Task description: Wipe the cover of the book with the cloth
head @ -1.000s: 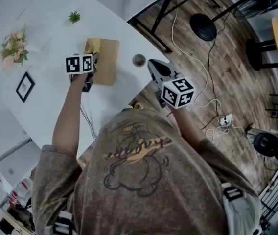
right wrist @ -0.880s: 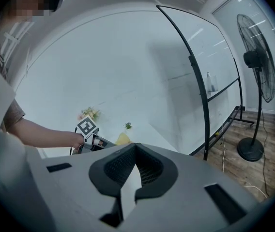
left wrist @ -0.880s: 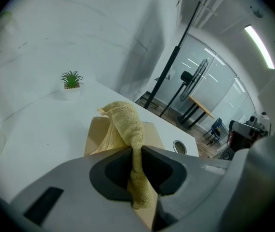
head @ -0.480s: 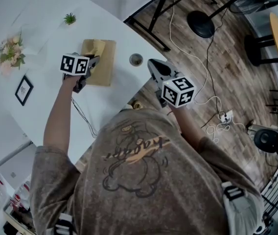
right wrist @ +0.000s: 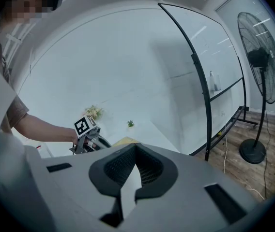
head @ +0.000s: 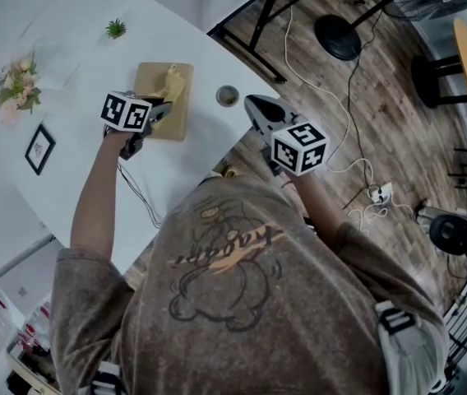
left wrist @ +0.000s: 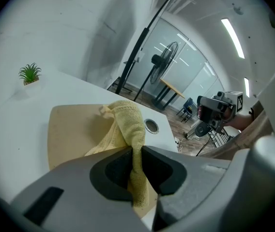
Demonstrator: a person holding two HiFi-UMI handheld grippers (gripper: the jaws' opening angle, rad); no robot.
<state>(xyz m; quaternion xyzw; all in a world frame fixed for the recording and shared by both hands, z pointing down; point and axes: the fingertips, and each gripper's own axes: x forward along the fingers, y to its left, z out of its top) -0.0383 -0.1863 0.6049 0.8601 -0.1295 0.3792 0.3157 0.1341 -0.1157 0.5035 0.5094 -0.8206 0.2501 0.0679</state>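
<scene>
A tan book (head: 153, 99) lies flat on the white table (head: 77, 179), also seen in the left gripper view as the book (left wrist: 72, 132). A yellow cloth (head: 173, 81) rises bunched over its right half. My left gripper (head: 164, 106) is shut on the cloth (left wrist: 130, 122), which hangs pinched between the jaws just above the book's near edge; the left gripper (left wrist: 136, 152) hides the book's near part. My right gripper (head: 252, 102) hovers off the table's right edge, shut and holding nothing. In its own view the right gripper (right wrist: 135, 147) points towards the book and the left hand.
A round hole (head: 228, 95) sits in the table right of the book. A small plant (head: 116, 30), flowers (head: 16, 85) and a picture frame (head: 40, 148) stand to the far and left. A cable (head: 139, 200) crosses the table. Fan, stands and cords are on the floor at right.
The cloth, first lying at the book's far-left corner, now stands lifted and bunched towards the book's right side in the left gripper. The right gripper has barely moved.
</scene>
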